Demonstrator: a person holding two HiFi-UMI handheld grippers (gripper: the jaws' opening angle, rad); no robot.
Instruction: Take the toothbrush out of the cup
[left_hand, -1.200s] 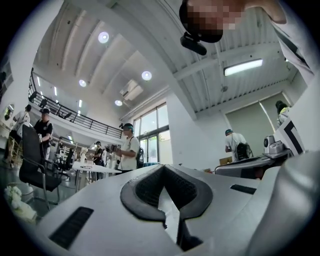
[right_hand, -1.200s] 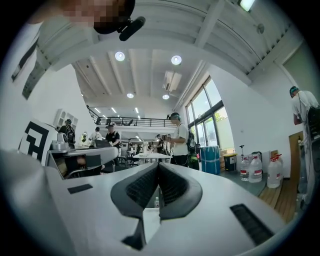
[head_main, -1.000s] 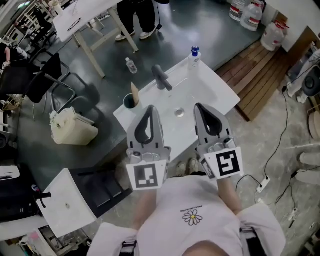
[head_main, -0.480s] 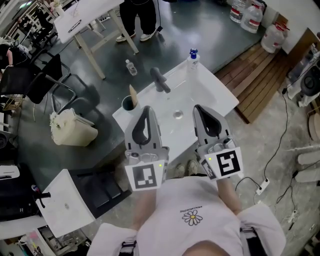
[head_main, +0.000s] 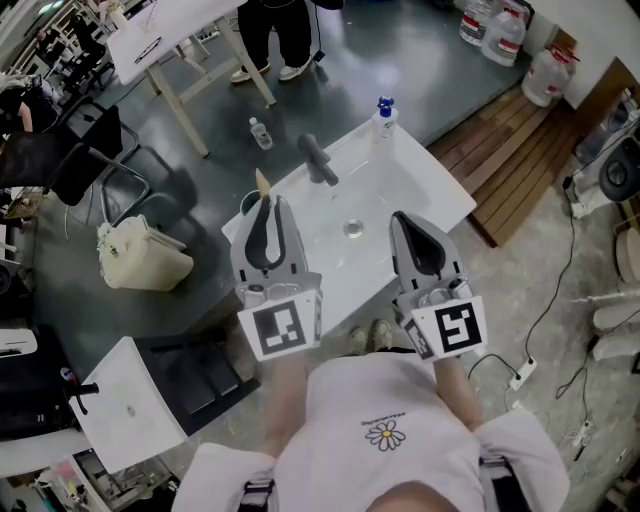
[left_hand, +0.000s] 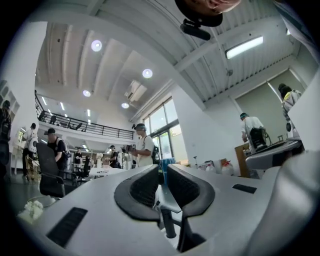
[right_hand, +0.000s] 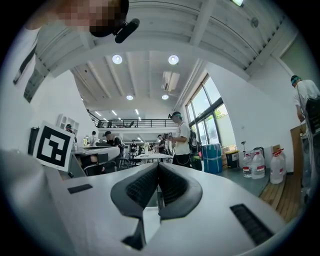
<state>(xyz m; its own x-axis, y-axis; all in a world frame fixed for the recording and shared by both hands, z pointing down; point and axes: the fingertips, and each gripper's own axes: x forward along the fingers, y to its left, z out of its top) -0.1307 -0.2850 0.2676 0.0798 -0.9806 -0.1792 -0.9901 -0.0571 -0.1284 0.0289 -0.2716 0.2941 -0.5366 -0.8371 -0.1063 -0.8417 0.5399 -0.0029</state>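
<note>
Head view: cup (head_main: 246, 204) mostly hidden behind left gripper (head_main: 266, 203), its empty jaws just parting; right gripper's (head_main: 405, 222) jaws together.

The white washbasin (head_main: 420, 190) is standing on the dark floor (head_main: 330, 60) at frame centre. Sitting on it are a dark faucet (head_main: 318, 160) at the upper edge, a blue-capped bottle (head_main: 384, 118) at the top corner and a cup (head_main: 247, 203) at the left corner.

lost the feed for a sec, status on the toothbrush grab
Left gripper empty, jaws just opening, near the cup. Right gripper shut, over the sink. Toothbrush in cup. Path clear.
</note>
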